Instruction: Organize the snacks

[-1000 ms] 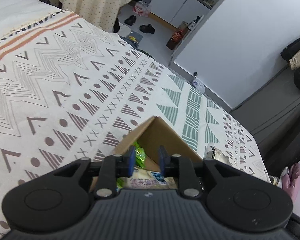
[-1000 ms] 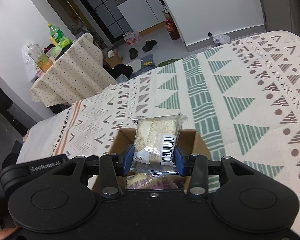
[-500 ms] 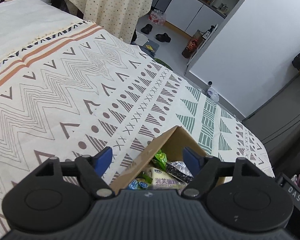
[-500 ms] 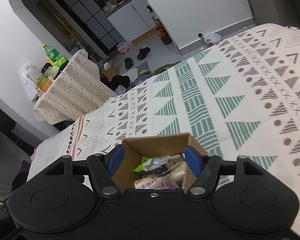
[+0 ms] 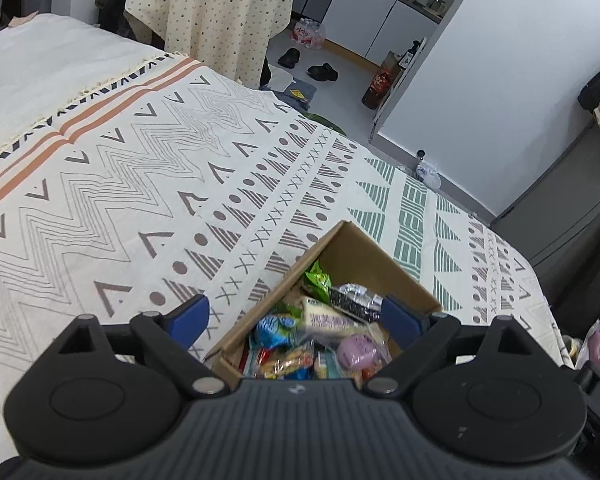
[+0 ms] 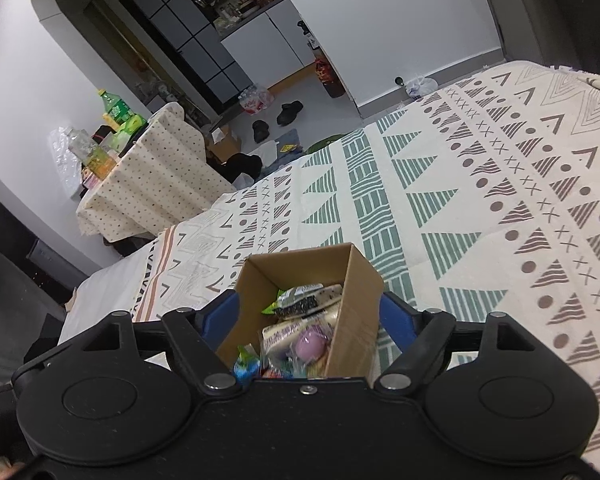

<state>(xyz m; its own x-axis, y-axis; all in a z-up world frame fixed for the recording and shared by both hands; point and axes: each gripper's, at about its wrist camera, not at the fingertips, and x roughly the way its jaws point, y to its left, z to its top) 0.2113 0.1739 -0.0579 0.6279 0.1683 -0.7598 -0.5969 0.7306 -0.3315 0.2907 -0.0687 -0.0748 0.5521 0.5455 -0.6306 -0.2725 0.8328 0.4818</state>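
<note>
Both my tongs gape empty above the open brown cardboard box of snacks on the patterned bedspread.
My left gripper and right gripper have just been opening, nothing between them; the crinkly foil-and-plastic snack packets inside look light, soft, slippery, best pinched at a sealed edge.

Matt brown cardboard box holds glossy plastic snack wrappers on a printed woven cloth bedspread

A patterned bedspread is spread over the bed. Beyond its far edge, a dotted tablecloth is draped over a table where bottles are stood. Shoes are left on the floor.
</note>
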